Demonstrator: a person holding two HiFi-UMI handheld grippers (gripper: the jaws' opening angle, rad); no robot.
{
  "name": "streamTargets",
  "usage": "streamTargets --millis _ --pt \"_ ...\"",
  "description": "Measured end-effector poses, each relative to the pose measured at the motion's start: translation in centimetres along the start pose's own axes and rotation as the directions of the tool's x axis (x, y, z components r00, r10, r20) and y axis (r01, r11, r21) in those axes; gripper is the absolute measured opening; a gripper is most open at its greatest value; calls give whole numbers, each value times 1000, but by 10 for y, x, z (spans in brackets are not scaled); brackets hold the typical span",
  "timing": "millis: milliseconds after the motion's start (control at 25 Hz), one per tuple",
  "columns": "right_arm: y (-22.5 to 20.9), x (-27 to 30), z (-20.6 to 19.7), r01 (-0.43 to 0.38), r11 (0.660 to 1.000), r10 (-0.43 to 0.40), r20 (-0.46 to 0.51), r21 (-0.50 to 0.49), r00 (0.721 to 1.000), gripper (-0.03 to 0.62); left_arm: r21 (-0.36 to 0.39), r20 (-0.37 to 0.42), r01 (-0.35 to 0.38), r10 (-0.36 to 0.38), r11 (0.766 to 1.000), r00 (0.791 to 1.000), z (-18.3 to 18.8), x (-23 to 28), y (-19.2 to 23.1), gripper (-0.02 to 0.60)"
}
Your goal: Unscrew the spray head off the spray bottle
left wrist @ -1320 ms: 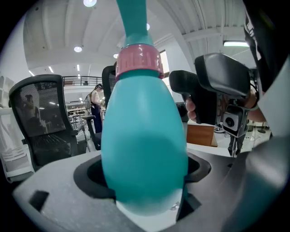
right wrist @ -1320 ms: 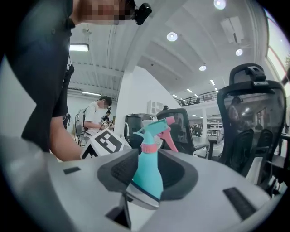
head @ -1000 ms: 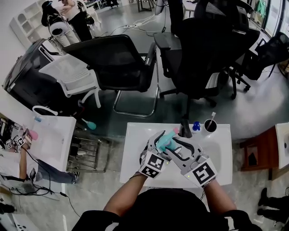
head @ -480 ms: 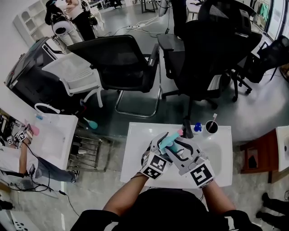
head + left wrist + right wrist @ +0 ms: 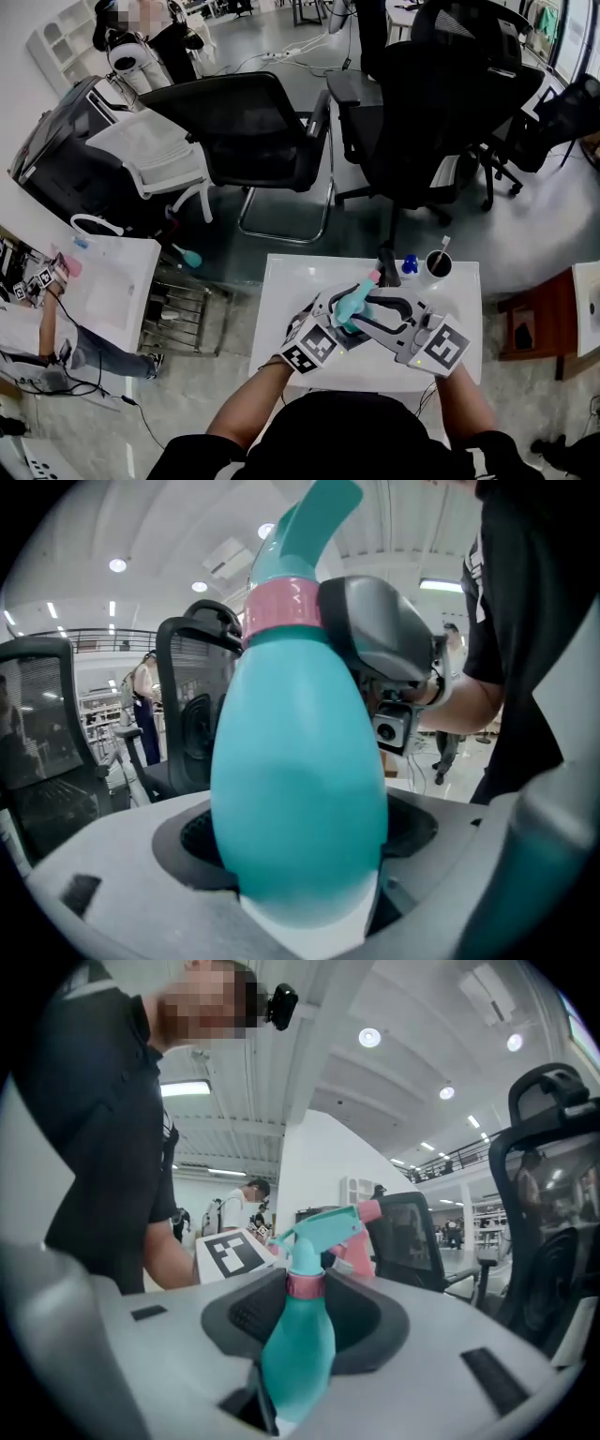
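Note:
A teal spray bottle (image 5: pixel 352 302) with a pink collar (image 5: pixel 281 607) and a teal-and-pink spray head (image 5: pixel 323 1227) is held above the white table (image 5: pixel 281 281). My left gripper (image 5: pixel 339 314) is shut on the bottle's fat body (image 5: pixel 300 789), which fills the space between its jaws. My right gripper (image 5: pixel 361 296) reaches in from the right at the neck. Its jaws are closing with the pink collar (image 5: pixel 305 1285) between them, and one grey finger (image 5: pixel 375 639) lies against the collar. The bottle's base is hidden by the jaws.
At the table's far edge stand a dark bottle (image 5: pixel 386 267), a small blue item (image 5: pixel 408 264) and a black cup (image 5: pixel 436 262) with a stick in it. Black office chairs (image 5: pixel 253 141) stand on the floor beyond the table. A second white table (image 5: pixel 122 281) lies to the left.
The right gripper has swung out to the right, its marker cube now further right and level with the bottle. The left gripper's cube has shifted slightly left. The bottle stays between them.

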State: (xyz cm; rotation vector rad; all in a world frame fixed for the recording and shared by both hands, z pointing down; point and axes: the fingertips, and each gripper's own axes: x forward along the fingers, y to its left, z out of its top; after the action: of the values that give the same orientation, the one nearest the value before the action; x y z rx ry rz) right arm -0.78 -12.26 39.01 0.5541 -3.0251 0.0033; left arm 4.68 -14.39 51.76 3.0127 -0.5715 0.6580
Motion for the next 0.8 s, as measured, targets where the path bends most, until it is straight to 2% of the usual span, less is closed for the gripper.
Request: streamTargets --millis 120,240,560,680,800 --pt "8 -6 4 -119 993 119 18 -2 993 137 53 3 81 -81 995 997 6 -3 -13 434" --pt "13 -11 5 -207 978 207 26 1 978 137 100 -2 125 -126 987 992 8 -6 -20 434" --pt "19 -22 17 -308 951 303 109 24 947 135 113 47 192 -198 975 979 23 -14 -35 434" --pt "18 -21 14 -298 955 295 98 14 951 135 101 17 182 -184 978 983 18 -12 -33 434" --pt "7 -14 9 -177 984 177 80 -11 981 140 49 -23 104 -103 993 994 7 -8 -17 434"
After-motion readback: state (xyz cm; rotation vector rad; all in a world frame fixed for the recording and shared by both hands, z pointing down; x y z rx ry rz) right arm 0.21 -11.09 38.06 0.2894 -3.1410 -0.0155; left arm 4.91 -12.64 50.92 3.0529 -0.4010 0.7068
